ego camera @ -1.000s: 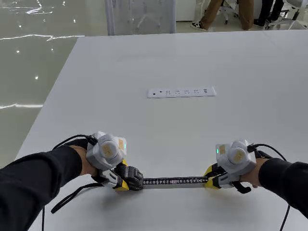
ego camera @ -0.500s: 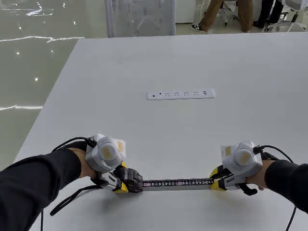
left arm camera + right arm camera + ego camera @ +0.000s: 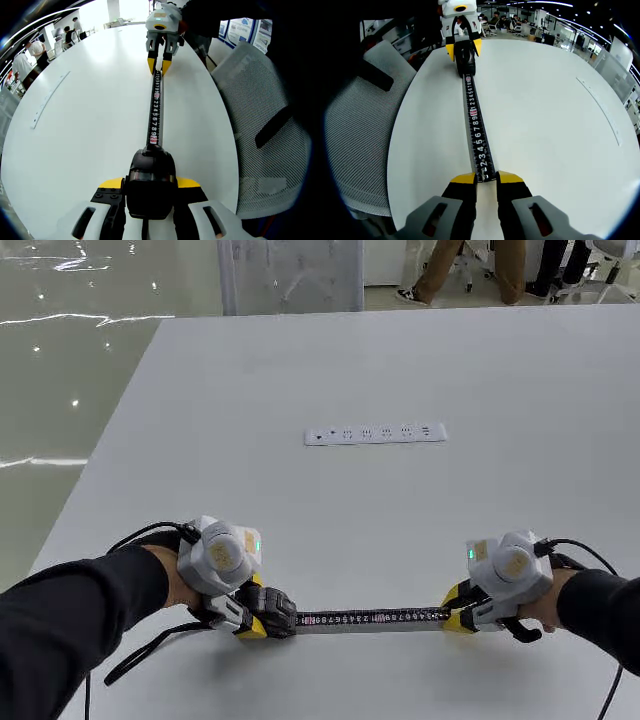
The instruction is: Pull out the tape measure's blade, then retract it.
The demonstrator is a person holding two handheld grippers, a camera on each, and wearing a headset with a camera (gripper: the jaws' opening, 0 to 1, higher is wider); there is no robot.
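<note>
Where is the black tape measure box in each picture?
Head view: case low, left of centre, at the blade's left end.
Left gripper view: case bottom middle, between the jaws.
Right gripper view: case top, left of centre, at the blade's far end.
Shared landmark: the blade running out of it.

White table [image 3: 300,360], plain matte top. White power strip [image 3: 376,433] lies flat near centre, parallel to near edge. Tape measure [image 3: 268,612] blade [image 3: 370,618] stretched along near edge; contact with top unclear.
</note>
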